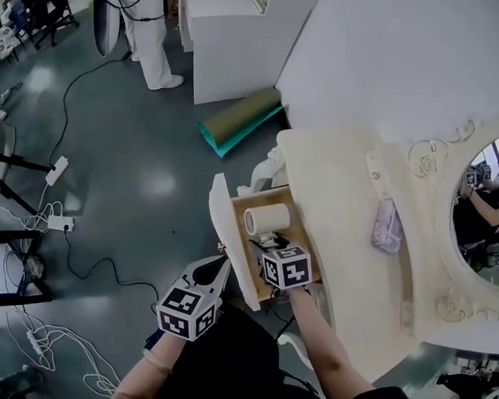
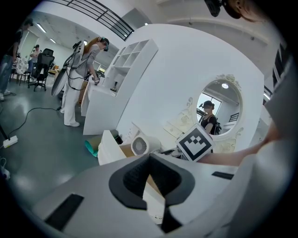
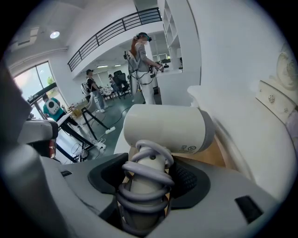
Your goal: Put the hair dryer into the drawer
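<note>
A cream hair dryer [image 1: 267,218] with its grey cord wound round the handle hangs over the open wooden drawer [image 1: 306,233] of a cream dressing table. My right gripper [image 1: 273,245] is shut on the handle. In the right gripper view the barrel [image 3: 163,126] lies crosswise just beyond the jaws, and the coiled handle fills the right gripper [image 3: 148,180]. My left gripper [image 1: 223,269] sits beside the drawer's white front panel [image 1: 226,237], jaws together and holding nothing. In the left gripper view the left gripper [image 2: 149,160] points at the drawer, with the dryer's grille [image 2: 139,145] behind.
The dressing table top [image 1: 341,190] carries a purple pouch [image 1: 387,226] and a round mirror [image 1: 483,207]. On the floor lie a rolled teal mat [image 1: 241,120], cables and a power strip [image 1: 57,170]. A person in white [image 1: 149,41] stands by a white cabinet [image 1: 225,46].
</note>
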